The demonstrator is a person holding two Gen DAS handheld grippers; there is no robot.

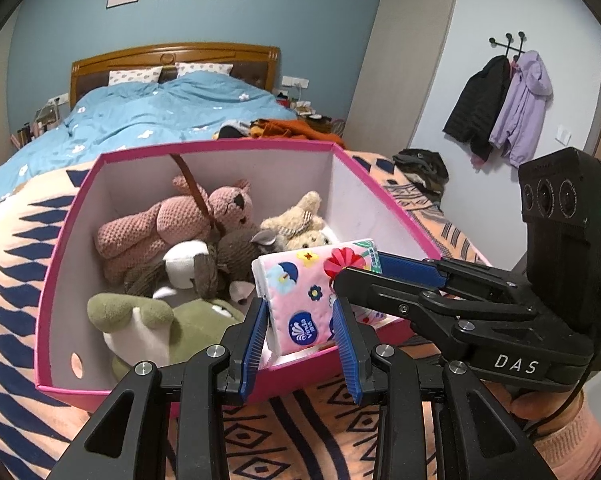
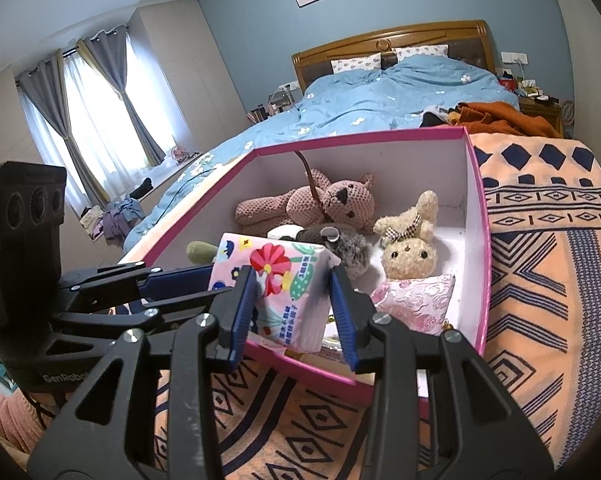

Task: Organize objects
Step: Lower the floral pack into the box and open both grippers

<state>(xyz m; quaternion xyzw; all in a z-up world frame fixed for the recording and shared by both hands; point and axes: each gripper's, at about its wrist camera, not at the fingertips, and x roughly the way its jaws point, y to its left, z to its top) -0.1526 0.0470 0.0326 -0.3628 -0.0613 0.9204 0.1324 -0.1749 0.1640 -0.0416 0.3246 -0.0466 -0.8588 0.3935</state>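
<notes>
A pink flowered tissue pack hangs over the near corner of a pink open box. My left gripper is shut on its lower end. My right gripper is shut on the other end from the side. Inside the box lie a pink knitted bear, a beige rabbit, a brown plush, a green plush and a small pink pillow.
The box stands on an orange blanket with dark blue patterns at the foot of a bed with a blue duvet. Orange clothes lie behind the box. Jackets hang on the right wall.
</notes>
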